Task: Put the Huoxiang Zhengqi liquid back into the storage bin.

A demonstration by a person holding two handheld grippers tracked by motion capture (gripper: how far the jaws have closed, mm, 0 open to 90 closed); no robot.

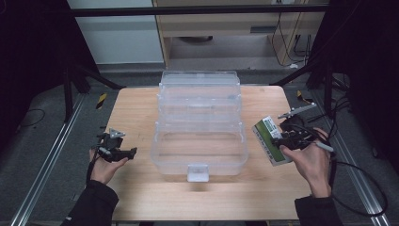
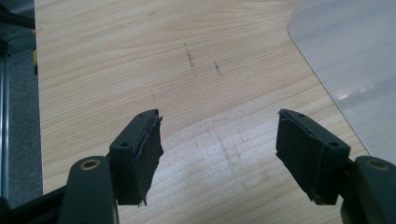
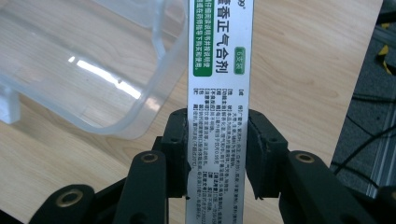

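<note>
A clear plastic tiered box (image 1: 200,122) stands open in the middle of the wooden table (image 1: 141,197); its near corner (image 3: 93,70) appears in the right gripper view. My right gripper (image 1: 282,141), just right of that box, is shut on a white and green medicine carton (image 1: 271,140). The carton (image 3: 219,93) runs up between both pads and is lifted off the table. My left gripper (image 1: 123,151) rests low at the table's left side, left of the box. Its jaws (image 2: 219,154) stand wide open over bare wood with nothing between them.
The clear box has a front latch (image 1: 197,172) facing the near edge. Its corner (image 2: 345,60) enters the left gripper view at the upper right. Metal rails (image 1: 47,160) and cables (image 1: 362,188) flank the table on the floor.
</note>
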